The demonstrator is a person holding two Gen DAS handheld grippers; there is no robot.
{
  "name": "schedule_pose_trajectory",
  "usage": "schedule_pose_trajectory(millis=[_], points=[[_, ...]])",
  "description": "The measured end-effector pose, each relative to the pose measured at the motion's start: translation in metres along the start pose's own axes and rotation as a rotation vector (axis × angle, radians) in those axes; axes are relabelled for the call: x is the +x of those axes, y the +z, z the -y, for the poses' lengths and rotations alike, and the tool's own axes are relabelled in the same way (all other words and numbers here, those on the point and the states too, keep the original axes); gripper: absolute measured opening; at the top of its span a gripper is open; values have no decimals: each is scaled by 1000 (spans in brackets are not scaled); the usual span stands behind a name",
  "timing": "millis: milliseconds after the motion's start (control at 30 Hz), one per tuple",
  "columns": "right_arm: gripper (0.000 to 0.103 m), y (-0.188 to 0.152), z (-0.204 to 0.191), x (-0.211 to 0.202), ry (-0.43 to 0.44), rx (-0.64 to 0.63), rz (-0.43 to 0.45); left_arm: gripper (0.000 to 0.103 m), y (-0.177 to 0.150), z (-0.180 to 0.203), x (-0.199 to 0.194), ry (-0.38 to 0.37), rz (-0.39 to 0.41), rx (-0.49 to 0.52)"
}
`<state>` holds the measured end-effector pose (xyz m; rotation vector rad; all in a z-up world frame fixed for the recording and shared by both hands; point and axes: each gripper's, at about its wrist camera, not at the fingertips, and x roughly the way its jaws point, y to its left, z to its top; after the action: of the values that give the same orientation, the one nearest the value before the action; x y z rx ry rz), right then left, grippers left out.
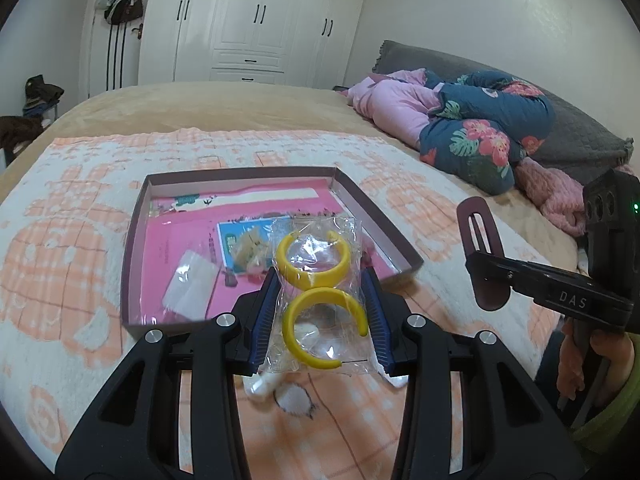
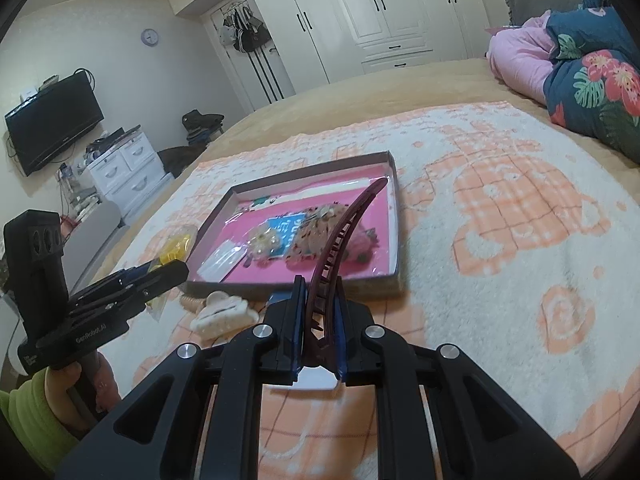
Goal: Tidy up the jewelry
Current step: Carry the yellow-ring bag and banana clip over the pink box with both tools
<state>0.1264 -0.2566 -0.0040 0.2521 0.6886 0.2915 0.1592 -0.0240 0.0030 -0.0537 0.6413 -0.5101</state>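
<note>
1. The left gripper (image 1: 320, 312) is clamped on a clear plastic packet (image 1: 316, 280); the blue pads press both side edges of the packet.
2. The packet contains two yellow hoop earrings (image 1: 313, 258), one above the other. The packet hangs above the near wall of the box.
3. The right gripper (image 2: 318, 320) is clamped narrow on a dark red hair clip (image 2: 348, 232); the clip's curved end projects forward over the box.
4. The shallow cardboard box (image 1: 132, 240) lies on a peach-and-white blanket (image 2: 500, 208) on the bed. Its floor is pink.
5. Inside the box lie a blue card (image 2: 282, 228), a small clear bag (image 1: 190, 284) and a speckled item, probably a hair accessory (image 2: 316, 232); the view is too coarse to confirm.
6. A white claw clip (image 2: 224, 312) rests on the blanket just outside the near wall of the box.
</note>
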Motion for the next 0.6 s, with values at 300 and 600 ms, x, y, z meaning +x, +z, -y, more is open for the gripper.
schedule_pose_trajectory(millis=[300, 600], points=[[13, 14, 5, 17, -18, -11, -9, 33, 17, -24, 17, 22, 12, -46], [13, 34, 7, 41, -39, -31, -10, 33, 29, -54, 36, 55, 11, -93]])
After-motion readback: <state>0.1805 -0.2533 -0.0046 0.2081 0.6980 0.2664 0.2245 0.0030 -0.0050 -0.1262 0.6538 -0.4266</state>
